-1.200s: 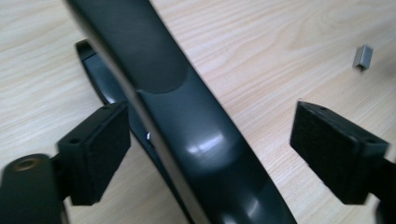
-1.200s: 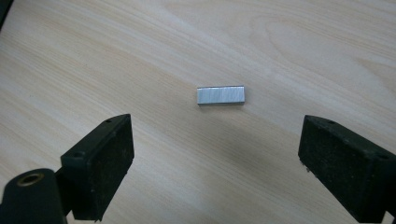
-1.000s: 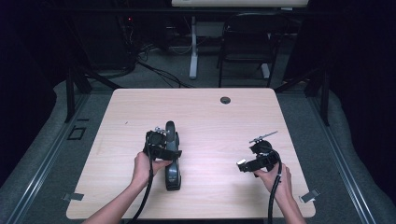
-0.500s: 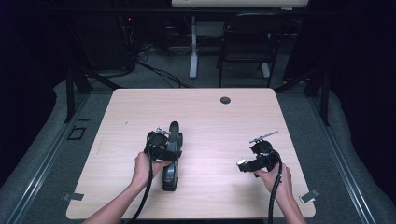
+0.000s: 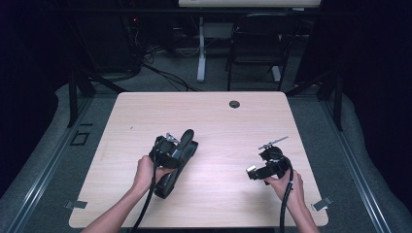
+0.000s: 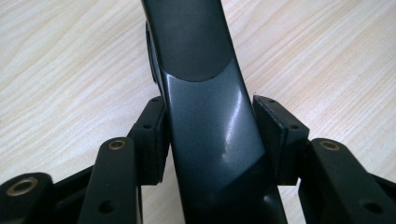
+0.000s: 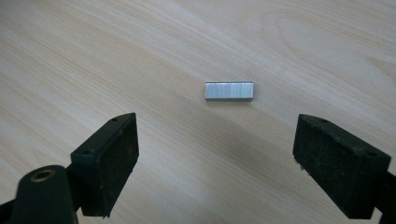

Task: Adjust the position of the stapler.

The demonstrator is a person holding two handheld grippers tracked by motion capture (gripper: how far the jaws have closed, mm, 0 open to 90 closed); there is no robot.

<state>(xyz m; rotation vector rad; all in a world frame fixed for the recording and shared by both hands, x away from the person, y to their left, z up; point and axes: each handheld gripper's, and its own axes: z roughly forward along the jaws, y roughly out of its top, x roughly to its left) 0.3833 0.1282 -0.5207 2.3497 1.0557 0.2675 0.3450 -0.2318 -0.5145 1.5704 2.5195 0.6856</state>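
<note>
A black and dark grey stapler (image 5: 177,158) lies on the left half of the wooden table (image 5: 214,121), its far end lifted and pointing up-right. My left gripper (image 5: 167,148) is shut on it; in the left gripper view the two pads (image 6: 152,140) press both sides of the stapler's glossy top arm (image 6: 205,93). My right gripper (image 5: 257,170) hovers over the right half of the table, open. In the right gripper view a short silver strip of staples (image 7: 229,91) lies flat on the wood just ahead of the wide gap of the right gripper (image 7: 217,126).
A round cable hole (image 5: 234,104) sits near the table's far edge. Behind the table stand a black chair (image 5: 255,43) and a white desk leg (image 5: 200,53), with cables on the floor. Dark frame rails run along both sides.
The stapler's far end has risen and swung to the right while the left gripper stays on it. The right gripper has stayed where it was.
</note>
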